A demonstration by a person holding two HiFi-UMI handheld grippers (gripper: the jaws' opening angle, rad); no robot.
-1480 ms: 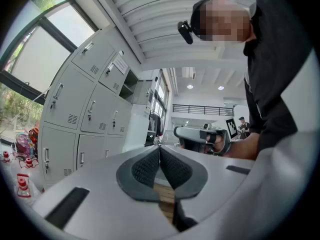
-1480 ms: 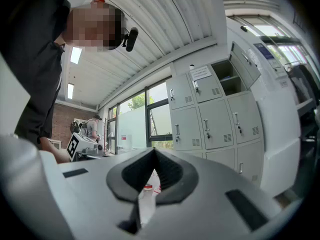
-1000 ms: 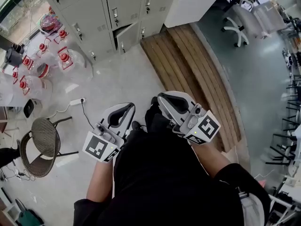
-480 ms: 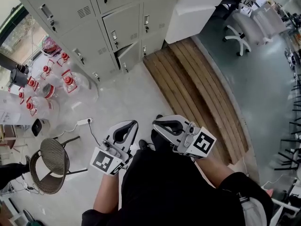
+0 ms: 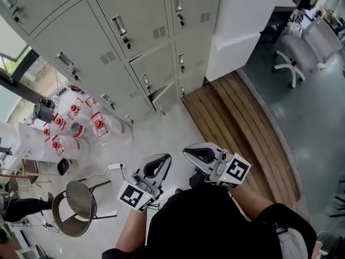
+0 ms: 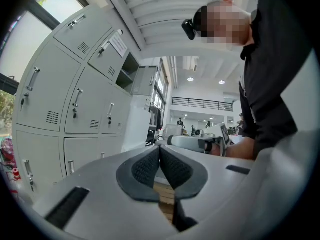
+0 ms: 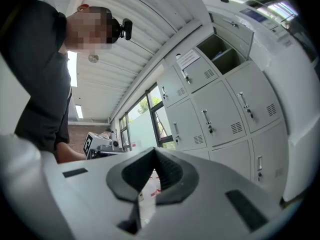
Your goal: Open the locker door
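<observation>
Looking down from the head view, I've got both tongs out in front of the person's dark-clothed body, over the pale floor (image 5: 159, 134).

The left tongs (image 5: 164, 158) are clenched. The left gripper view shows the 2 ribbed pads of the left tongs (image 6: 160, 150) meeting at the tip with nothing between them. The right tongs (image 5: 190, 151) are clenched and empty too, and in the right gripper view the pads of the right tongs (image 7: 154, 152) are pressed together. They sit side by side, close to each other, and touch nothing.

The locker bank (image 5: 135, 36) fills the upper left of the head view. It stands ahead of both tongs and well apart from them, with bare floor between. In the bottom row, 1 door (image 5: 163, 97) stands a little ajar, and the doors around it look closed, each with a small handle.

From the left tongs the locker bank (image 6: 75, 104) rises on the left. From the right tongs it (image 7: 225, 109) rises on the right, with 2 open compartments (image 7: 220, 51) high up.

A wooden platform (image 5: 242, 128) runs along the floor just right of the right tongs. Clear jugs with red caps (image 5: 75, 124) sit at the foot of the lockers on the left. A wicker chair (image 5: 81, 201) stands left of the left tongs.
</observation>
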